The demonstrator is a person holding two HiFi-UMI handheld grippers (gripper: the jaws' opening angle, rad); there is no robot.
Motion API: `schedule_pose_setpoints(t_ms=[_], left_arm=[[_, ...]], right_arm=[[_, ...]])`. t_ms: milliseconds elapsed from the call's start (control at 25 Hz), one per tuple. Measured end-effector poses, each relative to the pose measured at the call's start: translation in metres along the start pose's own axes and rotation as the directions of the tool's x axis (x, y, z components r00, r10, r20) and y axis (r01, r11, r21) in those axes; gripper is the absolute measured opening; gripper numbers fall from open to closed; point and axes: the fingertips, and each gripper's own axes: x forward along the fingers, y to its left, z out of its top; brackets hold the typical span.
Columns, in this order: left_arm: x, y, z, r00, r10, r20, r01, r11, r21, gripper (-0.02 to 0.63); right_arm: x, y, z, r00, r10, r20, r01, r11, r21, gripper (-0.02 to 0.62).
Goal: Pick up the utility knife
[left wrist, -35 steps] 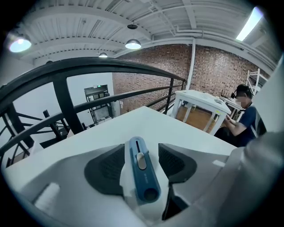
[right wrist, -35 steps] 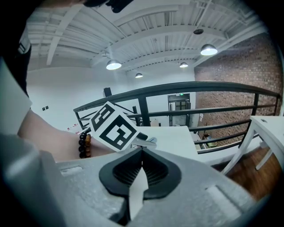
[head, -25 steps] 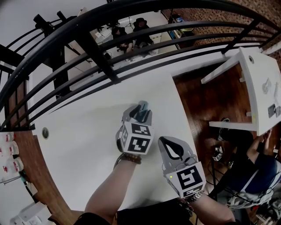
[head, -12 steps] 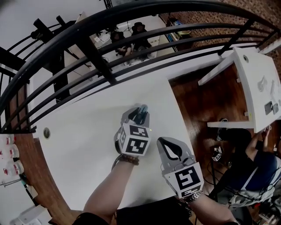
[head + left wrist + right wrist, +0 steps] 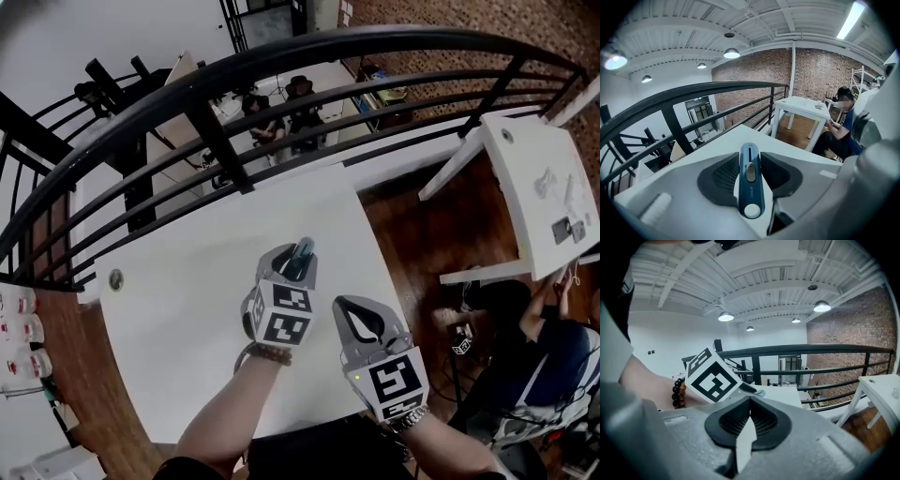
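The utility knife (image 5: pixel 750 180) is dark blue with a grey slider and a pale round end. It sits lengthwise between the dark pads of my left gripper (image 5: pixel 750 161), which is shut on it after just closing. In the head view the knife (image 5: pixel 303 249) pokes out of the left gripper (image 5: pixel 296 258), held above the white table (image 5: pixel 178 309). My right gripper (image 5: pixel 367 321) hovers to the right and nearer the body, shut with nothing in it. From the right gripper view, the right gripper (image 5: pixel 750 404) has its tips touching, and the left gripper's marker cube (image 5: pixel 712 376) shows beside it.
A black metal railing (image 5: pixel 216 131) runs along the table's far edge, with people seated on a lower floor beyond it. A second white table (image 5: pixel 544 178) stands at the right over wooden floor. A seated person (image 5: pixel 553 356) is at the lower right.
Both grippers have risen above the table, the left one carrying the knife. The table looks smaller and farther below than a second ago.
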Motion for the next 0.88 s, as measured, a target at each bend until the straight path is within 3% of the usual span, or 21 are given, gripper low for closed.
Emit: schedule_pose_setpoints(t_ms=[360,880], left_arm=[[-0.078,-0.040,0.001,0.998,-0.003,0.063,0.000,0.999,0.053,0.161],[-0.189,-0.076,-0.025,0.991,0.058,0.119,-0.069,0.993,0.095,0.161]], right_arm=[[-0.053,0.033,0.006,0.998,0.000,0.061,0.002,0.999,-0.034,-0.007],[-0.111,0.090,0.001,0.993,0.047,0.106,-0.038,0.995,-0.088,-0.007]])
